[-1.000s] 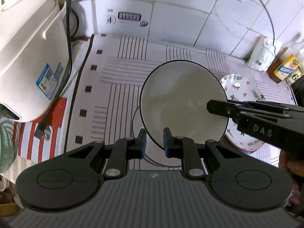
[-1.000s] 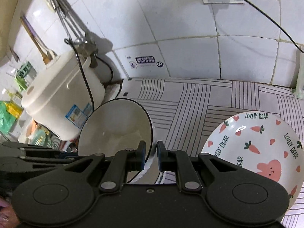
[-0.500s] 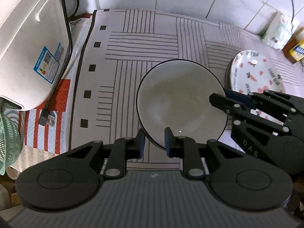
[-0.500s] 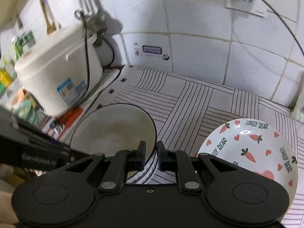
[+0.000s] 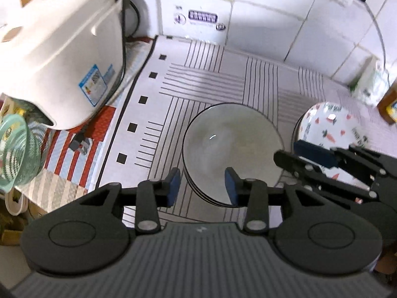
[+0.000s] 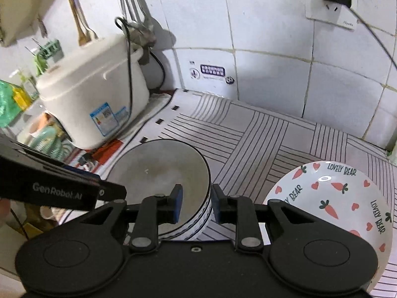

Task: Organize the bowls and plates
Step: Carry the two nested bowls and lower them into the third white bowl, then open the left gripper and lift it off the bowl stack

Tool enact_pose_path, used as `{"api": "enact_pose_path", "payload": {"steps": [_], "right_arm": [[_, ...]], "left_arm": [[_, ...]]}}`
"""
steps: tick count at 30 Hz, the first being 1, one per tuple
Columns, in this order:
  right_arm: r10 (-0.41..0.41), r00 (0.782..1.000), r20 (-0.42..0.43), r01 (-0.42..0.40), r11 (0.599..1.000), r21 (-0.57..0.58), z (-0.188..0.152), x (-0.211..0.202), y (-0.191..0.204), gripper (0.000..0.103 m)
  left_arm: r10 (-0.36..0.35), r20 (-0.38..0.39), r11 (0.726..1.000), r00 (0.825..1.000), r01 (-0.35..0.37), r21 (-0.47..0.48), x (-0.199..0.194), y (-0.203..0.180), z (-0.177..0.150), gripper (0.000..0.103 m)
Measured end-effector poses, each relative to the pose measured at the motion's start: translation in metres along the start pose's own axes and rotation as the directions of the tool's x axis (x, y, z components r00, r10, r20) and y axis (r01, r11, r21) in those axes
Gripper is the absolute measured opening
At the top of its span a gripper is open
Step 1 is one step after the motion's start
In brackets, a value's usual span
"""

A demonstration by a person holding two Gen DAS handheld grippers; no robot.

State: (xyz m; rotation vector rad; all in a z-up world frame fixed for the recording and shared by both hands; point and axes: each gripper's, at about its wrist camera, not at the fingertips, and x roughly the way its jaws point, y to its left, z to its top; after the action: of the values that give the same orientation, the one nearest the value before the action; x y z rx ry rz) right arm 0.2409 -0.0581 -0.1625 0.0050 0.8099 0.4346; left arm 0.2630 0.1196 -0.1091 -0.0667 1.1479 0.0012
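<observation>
Now both grippers have let go of the white bowl [image 5: 233, 146]. Half a second ago the left gripper [image 5: 202, 186] and the right gripper [image 6: 197, 204] each pinched its rim. Their fingers are spread apart now, with the near rim sitting loose between them. The right gripper's fingers stand on either side of the bowl's wall, and it cannot be told if they touch it.

The bowl sits flat and level on top of other bowls. Dark rim lines show under it at the near edge, so it looks like a small stack. A second ago it was tipped up in the air. That likely means this step is done and the bowl is put away in its pile.

The carrot plate [image 6: 332, 198] lies just to the right of the bowl stack. It says "LOVELY BEAR" and has hearts on it. It seems to rest on something too, but that is hard to see. It may be the next thing to sort.

Everything rests on a white mat with black lines [image 5: 208, 87]. A big white rice cooker [image 6: 94, 99] stands to the left on a red striped cloth [image 5: 74, 144]. White wall tiles [image 6: 273, 79] run behind, with a plug socket [image 6: 332, 2] high up. A green basket [image 5: 17, 154] sits at the far left.
</observation>
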Motion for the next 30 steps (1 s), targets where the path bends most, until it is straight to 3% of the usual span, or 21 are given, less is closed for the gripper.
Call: {"api": "enact_pose_path", "payload": {"steps": [6,11,17,30], "right_arm": [[0.071,0.995,0.071,-0.067,0.996,-0.057,-0.014,-0.037,-0.010,0.041],[0.062,0.994,0.094,-0.050,0.991,-0.121,-0.032,-0.053,-0.015,0.041],[0.110,0.991,0.077,-0.097,0.983,-0.153,-0.048,-0.064,-0.019,0.041],[0.122,0.989,0.084,-0.110,0.984,-0.140,-0.067,-0.065,-0.016,0.065]], "left_arm": [[-0.022,0.103,1.000,0.994,0.022,-0.004,-0.018,-0.014,-0.015,0.041],[-0.001,0.108,1.000,0.994,0.003,-0.017,-0.025,-0.022,-0.027,0.041],[-0.011,0.095,0.999,0.995,0.015,-0.039,-0.033,-0.027,-0.043,0.042],[-0.080,0.149,0.995,0.986,0.088,-0.048,-0.036,-0.021,-0.066,0.050]]}}
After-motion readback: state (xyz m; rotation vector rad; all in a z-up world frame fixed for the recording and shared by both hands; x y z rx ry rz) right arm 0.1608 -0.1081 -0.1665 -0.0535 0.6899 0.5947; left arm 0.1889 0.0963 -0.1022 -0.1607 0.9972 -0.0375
